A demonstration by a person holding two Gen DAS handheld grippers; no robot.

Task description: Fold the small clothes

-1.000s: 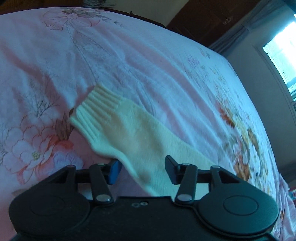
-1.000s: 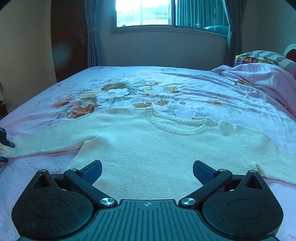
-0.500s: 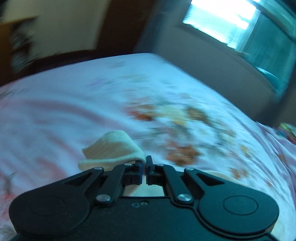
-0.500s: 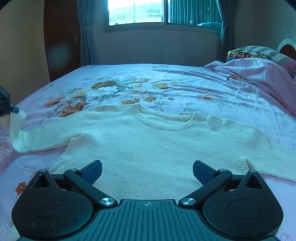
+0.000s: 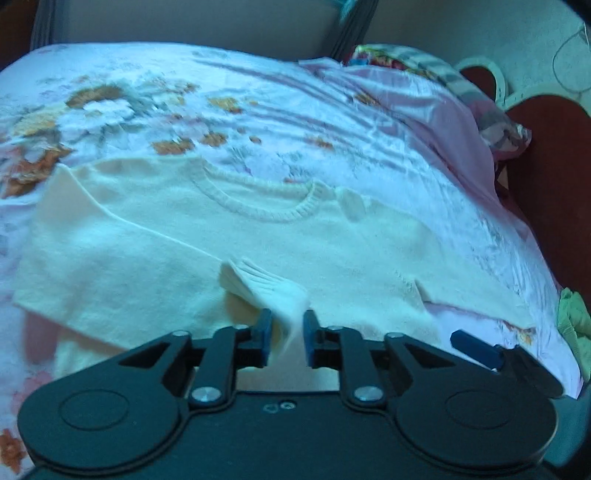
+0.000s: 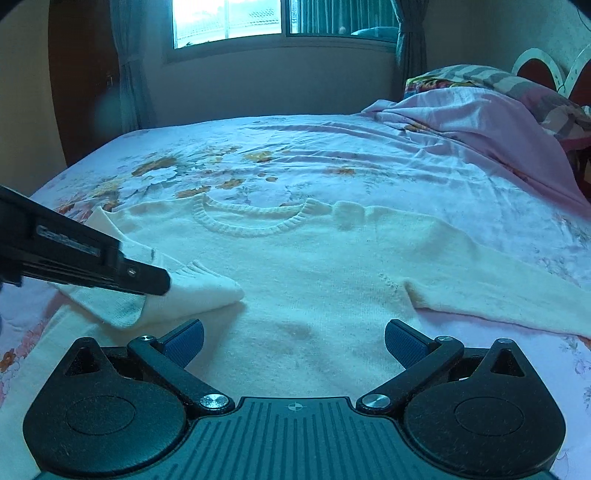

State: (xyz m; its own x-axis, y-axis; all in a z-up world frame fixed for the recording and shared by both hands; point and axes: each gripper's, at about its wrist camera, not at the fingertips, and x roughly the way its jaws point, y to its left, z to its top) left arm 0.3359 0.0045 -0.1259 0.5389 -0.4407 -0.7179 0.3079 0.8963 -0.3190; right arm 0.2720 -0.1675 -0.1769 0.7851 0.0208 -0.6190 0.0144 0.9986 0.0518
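Left gripper [image 5: 287, 334] parted around sleeve cuff [image 5: 264, 286], over cream sweater [image 5: 332, 240]

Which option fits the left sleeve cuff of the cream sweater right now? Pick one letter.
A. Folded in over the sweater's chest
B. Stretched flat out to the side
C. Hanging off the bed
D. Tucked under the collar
A: the left sleeve cuff lies across the chest of the cream sweater, with the left gripper at it.

One cream sweater [image 6: 303, 295], one floral bedsheet [image 6: 332, 147], two claws, one window [image 6: 280, 18], one green cloth [image 5: 574, 317].
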